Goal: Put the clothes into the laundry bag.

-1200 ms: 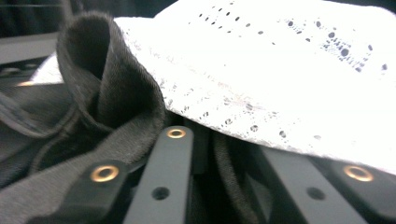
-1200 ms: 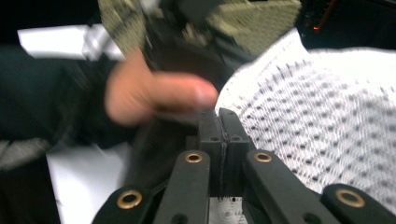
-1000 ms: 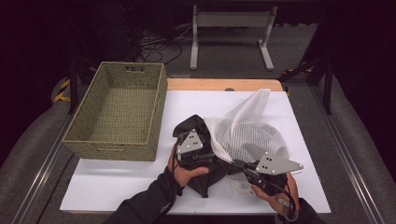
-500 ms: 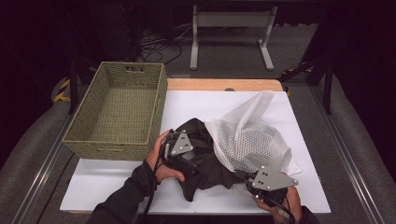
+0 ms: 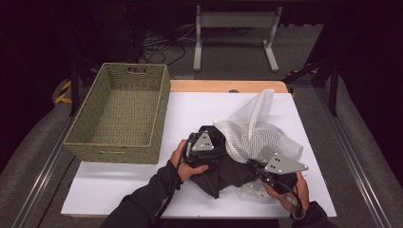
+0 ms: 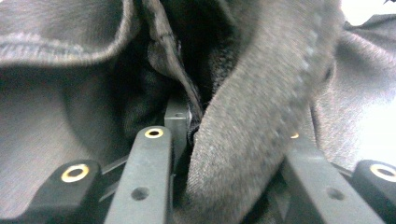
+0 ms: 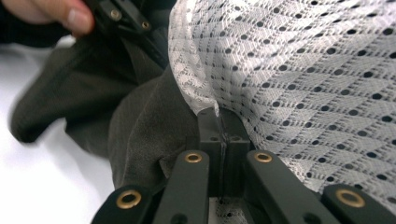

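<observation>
Dark garment lay mid-tabletop, partly inside white mesh bag. Left claw pinched garment fold; right claw pinched bag edge. Bagging probably half done; wicker basket empty.

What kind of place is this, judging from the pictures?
Probably a lab or studio bench set up for recording. A white-covered table stands on grey carpet between metal rails, with dark surroundings, loose cables on the floor behind, and a woven basket as a prop.
</observation>
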Demonstrator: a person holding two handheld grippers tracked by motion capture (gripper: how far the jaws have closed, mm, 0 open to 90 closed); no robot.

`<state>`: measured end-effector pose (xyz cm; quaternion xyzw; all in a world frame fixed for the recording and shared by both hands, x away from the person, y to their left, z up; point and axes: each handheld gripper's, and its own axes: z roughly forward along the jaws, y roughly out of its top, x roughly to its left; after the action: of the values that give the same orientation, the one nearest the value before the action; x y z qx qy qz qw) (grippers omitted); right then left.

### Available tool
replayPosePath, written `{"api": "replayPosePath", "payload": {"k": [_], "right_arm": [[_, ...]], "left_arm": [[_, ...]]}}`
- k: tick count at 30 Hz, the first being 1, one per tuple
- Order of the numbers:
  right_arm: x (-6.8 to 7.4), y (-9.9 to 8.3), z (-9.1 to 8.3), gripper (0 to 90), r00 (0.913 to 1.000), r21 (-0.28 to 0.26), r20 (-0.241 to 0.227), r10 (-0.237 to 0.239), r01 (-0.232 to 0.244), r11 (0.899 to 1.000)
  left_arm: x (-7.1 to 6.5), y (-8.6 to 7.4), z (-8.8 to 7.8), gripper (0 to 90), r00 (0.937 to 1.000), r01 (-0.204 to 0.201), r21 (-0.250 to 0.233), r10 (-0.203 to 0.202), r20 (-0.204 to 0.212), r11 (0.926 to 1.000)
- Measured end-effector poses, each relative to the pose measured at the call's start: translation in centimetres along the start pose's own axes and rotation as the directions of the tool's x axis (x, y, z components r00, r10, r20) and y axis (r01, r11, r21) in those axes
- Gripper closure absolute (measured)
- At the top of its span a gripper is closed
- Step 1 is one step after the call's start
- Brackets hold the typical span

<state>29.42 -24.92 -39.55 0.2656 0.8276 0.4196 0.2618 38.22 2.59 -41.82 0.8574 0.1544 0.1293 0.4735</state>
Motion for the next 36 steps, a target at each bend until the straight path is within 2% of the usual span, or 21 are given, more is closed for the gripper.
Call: {"api": "replayPosePath", "payload": {"k": [2,4,7,9,11,13,14,15,16,20,22,24,26,27,28,29,31,32,34,35,36], "right_arm": [[0.6,1.7,0.5,89.4,0.999,-0.032,-0.024,-0.038,0.037,0.999],[1.5,3.4,1.2,89.4,0.9958,-0.061,-0.049,-0.077,0.074,0.995],[3.0,5.4,2.7,89.4,0.988,-0.091,-0.101,-0.116,0.107,0.99],[3.9,6.4,3.6,89.3,0.9819,-0.099,-0.127,-0.14,0.128,0.987],[4.6,7.3,4.2,89.4,0.9777,-0.108,-0.142,-0.155,0.141,0.984],[5.1,8.3,4.6,89.4,0.9745,-0.113,-0.146,-0.171,0.155,0.981],[5.2,8.8,4.8,89.4,0.9756,-0.115,-0.145,-0.165,0.149,0.982],[5.2,8.8,4.8,89.4,0.9756,-0.115,-0.145,-0.165,0.149,0.982],[5.1,8.9,4.8,89.4,0.9766,-0.119,-0.149,-0.155,0.138,0.983],[4.6,9.0,4.5,89.4,0.9812,-0.139,-0.172,-0.088,0.065,0.988],[4.5,9.2,3.8,89.4,0.9808,-0.165,-0.18,-0.074,0.044,0.985],[4.4,9.6,2.8,89.4,0.9783,-0.207,-0.193,-0.075,0.034,0.978],[4.5,10.0,2.0,89.4,0.9757,-0.217,-0.2,-0.089,0.044,0.975],[4.8,10.0,1.7,89.4,0.9728,-0.214,-0.206,-0.106,0.061,0.975],[5.3,9.9,1.4,89.4,0.968,-0.203,-0.215,-0.13,0.086,0.975],[5.6,9.5,1.2,89.4,0.9659,-0.183,-0.221,-0.135,0.095,0.978],[5.7,8.5,1.1,89.3,0.9682,-0.143,-0.212,-0.133,0.104,0.984],[5.7,8.5,1.1,89.3,0.9682,-0.143,-0.212,-0.133,0.104,0.984],[5.1,7.1,1.4,89.3,0.975,-0.105,-0.195,-0.106,0.087,0.991],[4.7,6.4,1.7,89.3,0.9775,-0.085,-0.187,-0.097,0.083,0.993],[4.5,5.9,1.8,89.3,0.9796,-0.076,-0.177,-0.095,0.083,0.994]], "left_arm": [[-0.1,-0.4,-2.2,71.9,0.9983,-0.005,-0.002,0.005,-0.059,1.0],[0.0,-1.1,-4.4,72.4,0.995,0.029,-0.014,-0.03,-0.096,0.9995],[-0.2,-2.3,-7.4,72.8,0.9801,0.045,-0.029,-0.049,-0.192,0.9986],[-0.4,-3.0,-9.5,72.9,0.9646,0.062,-0.057,-0.074,-0.253,0.9965],[-0.7,-3.3,-11.1,72.9,0.9617,0.07,-0.072,-0.087,-0.26,0.9949],[-1.9,-3.8,-12.1,72.4,0.9601,0.035,-0.042,-0.046,-0.276,0.9985],[-1.9,-3.8,-12.1,71.4,0.9601,0.035,-0.042,-0.046,-0.276,0.9985],[-2.4,-4.0,-12.0,71.4,0.9665,0.016,-0.031,-0.023,-0.256,0.9994],[-3.1,-4.1,-11.5,70.9,0.9676,-0.013,-0.013,0.009,-0.252,0.9998],[-4.7,-3.1,-8.7,69.2,0.9611,-0.108,0.039,0.114,-0.252,0.9934],[-5.1,-2.3,-7.2,69.0,0.9593,-0.114,0.05,0.123,-0.254,0.9923],[-5.0,-1.6,-5.6,69.0,0.9628,-0.087,0.048,0.096,-0.253,0.9951],[-4.5,-1.1,-4.0,69.2,0.9572,-0.045,0.039,0.054,-0.284,0.9982],[-3.9,-0.9,-3.3,69.3,0.9579,0.004,0.014,0.0,-0.287,0.9999],[-3.1,-0.9,-3.0,69.4,0.9535,0.06,-0.038,-0.068,-0.294,0.9975],[-2.7,-1.0,-2.8,69.4,0.95,0.083,-0.058,-0.097,-0.297,0.9948],[-1.6,-1.4,-2.3,69.0,0.9356,0.161,-0.133,-0.194,-0.295,0.9779],[-1.6,-1.4,-2.3,68.8,0.9356,0.161,-0.133,-0.194,-0.295,0.9779],[-1.3,-1.5,-2.0,68.6,0.9264,0.156,-0.159,-0.2,-0.319,0.9748],[-1.1,-1.5,-2.0,68.3,0.9275,0.153,-0.16,-0.198,-0.317,0.9751],[-0.9,-1.6,-1.9,67.7,0.935,0.151,-0.177,-0.199,-0.294,0.9726]]}}
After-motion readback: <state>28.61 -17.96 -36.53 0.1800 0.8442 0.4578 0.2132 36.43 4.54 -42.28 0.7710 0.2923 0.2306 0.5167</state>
